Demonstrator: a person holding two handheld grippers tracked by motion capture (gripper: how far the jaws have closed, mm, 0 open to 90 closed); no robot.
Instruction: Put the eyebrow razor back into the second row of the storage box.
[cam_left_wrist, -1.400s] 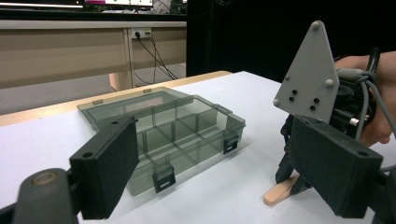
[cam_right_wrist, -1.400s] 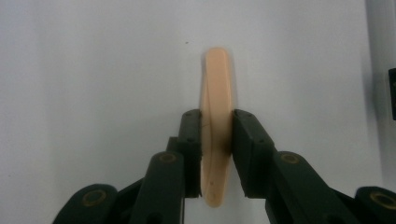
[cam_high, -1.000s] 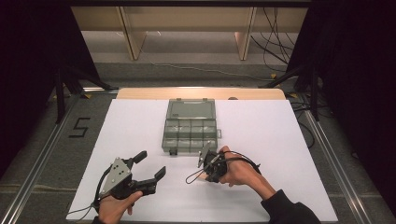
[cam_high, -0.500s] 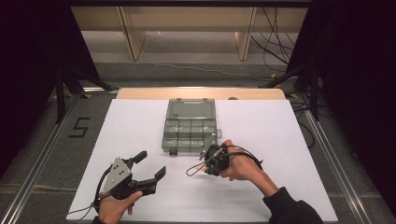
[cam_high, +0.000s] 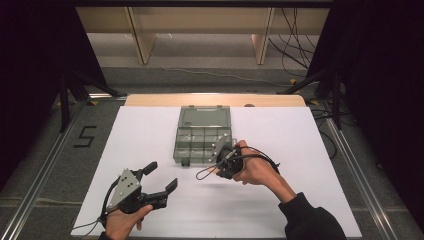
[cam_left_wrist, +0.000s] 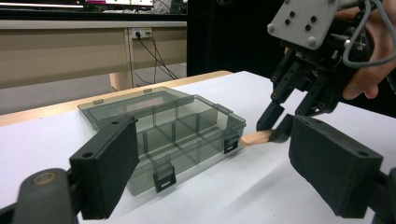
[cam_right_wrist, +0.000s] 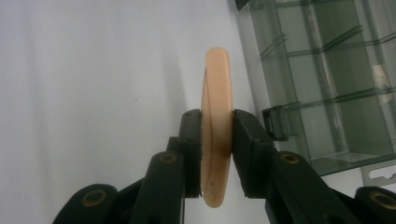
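A smoky clear compartment box (cam_high: 202, 142) lies on the white table (cam_high: 300, 145) with its lid folded back flat. My right gripper (cam_high: 222, 165) hovers at the box's front right corner, shut on a flat peach-coloured piece (cam_right_wrist: 217, 107) held edge-on. In the left gripper view that piece (cam_left_wrist: 257, 137) hangs just above the table beside the box (cam_left_wrist: 173, 126), with the right gripper (cam_left_wrist: 280, 123) pinching it from above. My left gripper (cam_high: 161, 175) rests low near the front left, open and with nothing between its jaws; in its own view my left gripper (cam_left_wrist: 215, 172) faces the box.
The box's compartments (cam_right_wrist: 327, 74) look bare apart from a small white scrap in one. A cable (cam_high: 260, 155) loops off the right gripper over the hand. Wooden table edge (cam_high: 215, 100) and shelving lie beyond; dark stands flank both sides.
My right gripper has moved a little away from the person, closer to the box's front right corner, still holding the peach piece. The left gripper has not moved.
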